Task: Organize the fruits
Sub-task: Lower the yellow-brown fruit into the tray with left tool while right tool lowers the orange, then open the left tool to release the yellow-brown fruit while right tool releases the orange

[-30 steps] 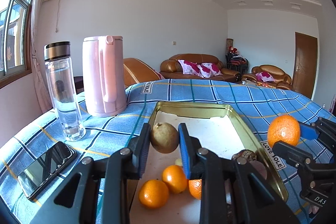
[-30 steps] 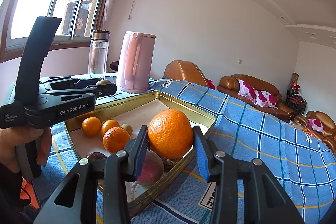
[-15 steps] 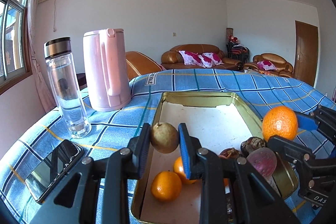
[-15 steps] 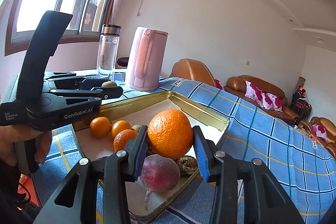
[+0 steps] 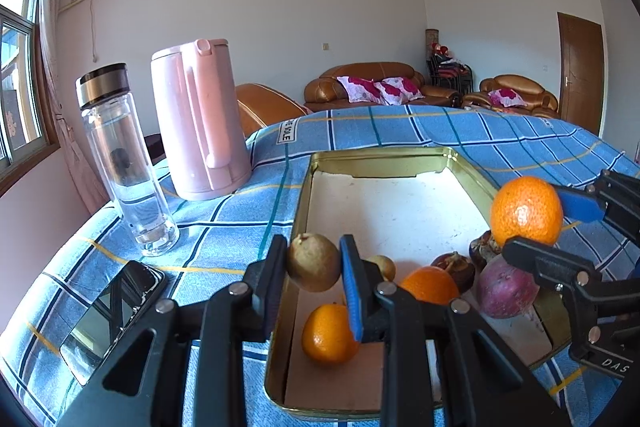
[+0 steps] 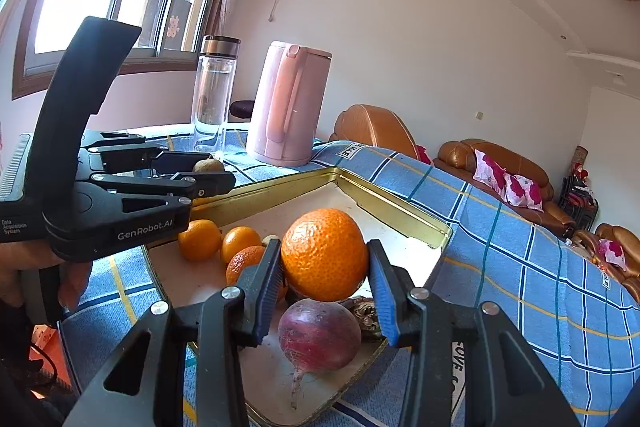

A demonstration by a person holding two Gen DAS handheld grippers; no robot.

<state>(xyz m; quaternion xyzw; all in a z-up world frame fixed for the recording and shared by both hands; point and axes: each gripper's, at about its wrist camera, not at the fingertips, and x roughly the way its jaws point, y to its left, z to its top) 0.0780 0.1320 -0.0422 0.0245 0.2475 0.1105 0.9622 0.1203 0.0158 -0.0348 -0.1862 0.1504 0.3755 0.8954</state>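
Note:
My left gripper (image 5: 313,263) is shut on a brown-green pear (image 5: 313,262), held above the near left rim of the gold tray (image 5: 380,157). In the right wrist view the same pear (image 6: 208,165) peeks out between the left gripper's fingers. My right gripper (image 6: 325,259) is shut on a large orange (image 6: 325,254) over the tray's (image 6: 396,211) near end; that orange (image 5: 526,211) shows at the right of the left wrist view. Inside the tray lie small oranges (image 5: 329,334) (image 6: 199,239), a red-purple beet (image 6: 318,335) (image 5: 506,287) and dark fruits (image 5: 454,266).
A pink kettle (image 5: 198,119) and a clear bottle (image 5: 124,159) stand at the back left on the blue checked cloth (image 5: 224,239). A phone (image 5: 108,315) lies at the near left. A person's hand (image 6: 44,275) holds the left gripper's handle.
Both grippers have shifted a little over the tray while keeping their fruit; the left one has rolled slightly. The beet and dark fruits now show more fully below the orange.

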